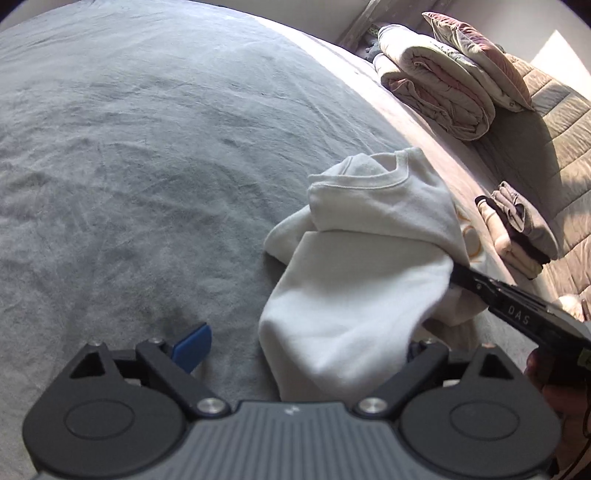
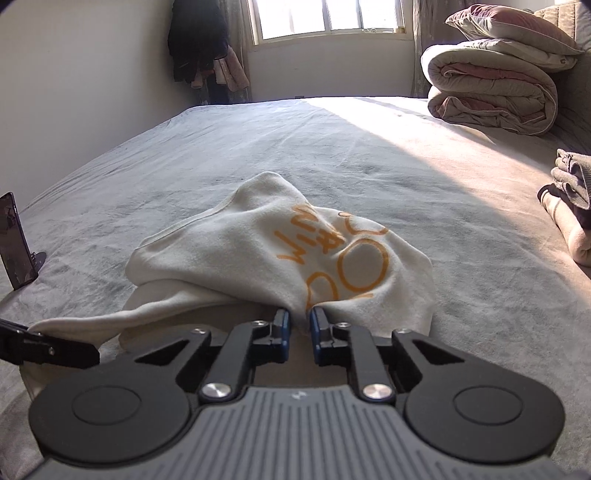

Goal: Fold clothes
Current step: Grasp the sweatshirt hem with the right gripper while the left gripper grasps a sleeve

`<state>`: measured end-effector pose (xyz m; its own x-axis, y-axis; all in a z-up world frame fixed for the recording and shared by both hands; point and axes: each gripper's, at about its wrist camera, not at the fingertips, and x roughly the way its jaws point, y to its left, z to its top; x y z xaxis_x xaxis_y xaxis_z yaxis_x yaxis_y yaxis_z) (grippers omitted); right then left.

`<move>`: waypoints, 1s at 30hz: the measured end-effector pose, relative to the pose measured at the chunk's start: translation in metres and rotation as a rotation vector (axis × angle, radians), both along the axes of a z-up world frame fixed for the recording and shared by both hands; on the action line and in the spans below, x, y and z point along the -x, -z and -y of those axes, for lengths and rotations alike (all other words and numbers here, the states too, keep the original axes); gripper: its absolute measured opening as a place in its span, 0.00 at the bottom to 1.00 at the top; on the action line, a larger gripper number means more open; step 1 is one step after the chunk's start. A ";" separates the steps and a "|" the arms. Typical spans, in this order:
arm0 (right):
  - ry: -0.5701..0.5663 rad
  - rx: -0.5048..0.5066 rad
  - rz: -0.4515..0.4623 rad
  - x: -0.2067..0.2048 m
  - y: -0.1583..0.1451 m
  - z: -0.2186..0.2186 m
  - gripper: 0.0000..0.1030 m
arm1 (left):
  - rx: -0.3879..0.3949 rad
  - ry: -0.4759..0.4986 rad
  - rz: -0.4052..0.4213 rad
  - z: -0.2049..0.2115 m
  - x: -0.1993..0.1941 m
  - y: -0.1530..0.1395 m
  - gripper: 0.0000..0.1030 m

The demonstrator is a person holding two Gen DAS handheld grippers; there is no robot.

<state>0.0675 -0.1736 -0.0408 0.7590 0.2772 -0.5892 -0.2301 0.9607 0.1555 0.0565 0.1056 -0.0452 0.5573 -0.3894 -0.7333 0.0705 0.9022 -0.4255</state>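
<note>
One white sweatshirt [image 2: 280,254], orange print up, lies bunched on the grey bed cover [image 1: 147,166]. Right gripper [image 2: 300,323] pinches its near hem, fingers closed on cloth. Left gripper [image 1: 306,354] spread wide, sweatshirt draped between its fingers. Beyond the sweatshirt: one rolled quilt [image 2: 491,96], one pillow [image 2: 517,26] atop it. Right of the sweatshirt: one folded stack [image 1: 517,229].

Left tool [image 1: 295,350] spread wide, right tool [image 2: 300,325] pinched.
</note>
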 end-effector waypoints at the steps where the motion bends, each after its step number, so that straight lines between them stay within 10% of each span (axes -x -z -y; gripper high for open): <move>1: -0.012 -0.011 -0.004 0.001 -0.001 -0.001 0.09 | 0.028 -0.005 0.006 -0.002 -0.001 -0.002 0.91; 9: -0.114 -0.241 -0.087 0.015 -0.012 -0.004 0.03 | 0.119 -0.040 0.068 0.003 -0.010 -0.015 0.91; 16: -0.099 0.005 0.061 0.034 -0.017 -0.028 0.15 | 0.110 -0.047 0.058 0.011 -0.013 -0.013 0.91; 19: -0.077 0.058 0.108 0.035 -0.015 -0.025 0.62 | 0.121 -0.046 0.045 0.012 -0.014 -0.010 0.91; 30: 0.032 0.247 0.143 0.003 0.016 -0.016 0.59 | 0.182 -0.045 0.011 0.014 -0.016 -0.001 0.91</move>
<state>0.0640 -0.1576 -0.0566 0.8450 0.1131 -0.5226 -0.2020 0.9725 -0.1163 0.0720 0.0913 -0.0440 0.5850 -0.4897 -0.6465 0.0378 0.8128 -0.5814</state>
